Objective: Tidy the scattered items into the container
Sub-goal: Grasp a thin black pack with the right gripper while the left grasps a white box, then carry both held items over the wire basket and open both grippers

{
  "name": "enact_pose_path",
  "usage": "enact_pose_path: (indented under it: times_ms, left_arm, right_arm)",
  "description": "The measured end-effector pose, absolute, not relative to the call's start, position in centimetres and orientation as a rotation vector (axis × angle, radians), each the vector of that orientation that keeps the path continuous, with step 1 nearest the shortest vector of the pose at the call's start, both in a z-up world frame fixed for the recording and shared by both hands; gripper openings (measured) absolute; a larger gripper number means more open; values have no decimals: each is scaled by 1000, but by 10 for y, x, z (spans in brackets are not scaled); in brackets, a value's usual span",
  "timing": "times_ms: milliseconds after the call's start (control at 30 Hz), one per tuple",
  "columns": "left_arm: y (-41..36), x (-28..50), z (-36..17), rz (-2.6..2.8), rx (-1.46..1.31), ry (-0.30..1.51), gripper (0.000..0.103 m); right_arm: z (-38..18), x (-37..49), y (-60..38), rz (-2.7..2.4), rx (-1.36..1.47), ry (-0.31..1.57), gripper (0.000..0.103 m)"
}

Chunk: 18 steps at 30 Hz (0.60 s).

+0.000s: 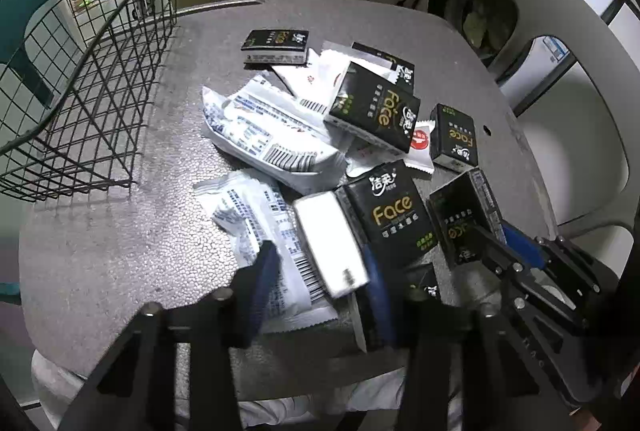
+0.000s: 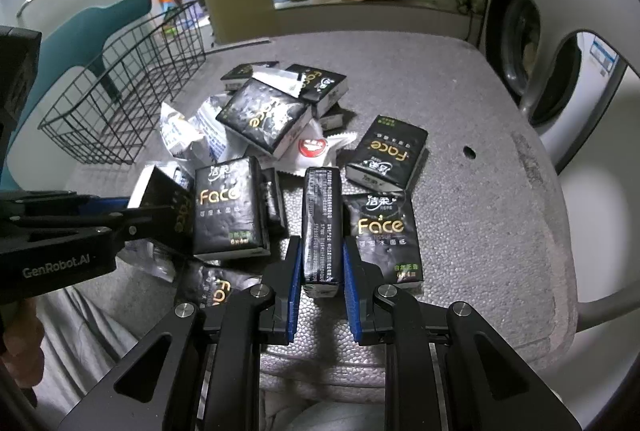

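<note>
Looks like the pick-up step, both hands at once. The right tool point(image 2: 318, 267) has its blue pads on either side of a tissue pack standing on edge point(image 2: 321, 227) at bottom centre of the right view; the pads look touching or just about, so I'd call it gripped but not lifted. The left tool point(image 1: 316, 279) is half open around a white-sided pack point(image 1: 332, 239) lying on a white wrapper point(image 1: 256, 227), its fingers not clearly pressing it yet. The wire basket point(image 1: 92, 79) sits in the upper left of the frame, nothing visible inside. Next move, I reckon: lift the edge-up pack straight and carry it left over the pile of packs point(image 2: 264, 119) to the basket. Watch out for the neighbouring pack point(image 2: 386, 235) just beside it, and the two tools sit close together on the desk point(image 1: 100, 251), so they could bump.
</note>
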State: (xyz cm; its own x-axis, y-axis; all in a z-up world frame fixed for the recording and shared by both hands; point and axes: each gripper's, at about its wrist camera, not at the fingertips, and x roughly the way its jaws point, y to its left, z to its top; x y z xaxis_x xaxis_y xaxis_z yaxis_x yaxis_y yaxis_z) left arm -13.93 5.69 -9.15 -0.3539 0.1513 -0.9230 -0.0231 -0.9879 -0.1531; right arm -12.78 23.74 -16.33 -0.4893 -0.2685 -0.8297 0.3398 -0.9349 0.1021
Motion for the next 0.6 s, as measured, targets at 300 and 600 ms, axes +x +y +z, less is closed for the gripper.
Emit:
enact_pose_path:
  times_ms: [300, 600]
  left_arm:
    - [44, -130, -70, 2518, -1662, -173, 21]
    - [-3, -105, 20, 2639, -1450, -252, 20]
  right_arm:
    - [-135, -121, 220, -2458, 1278, 112, 19]
    - [-51, -134, 130, -2409, 1036, 56, 19]
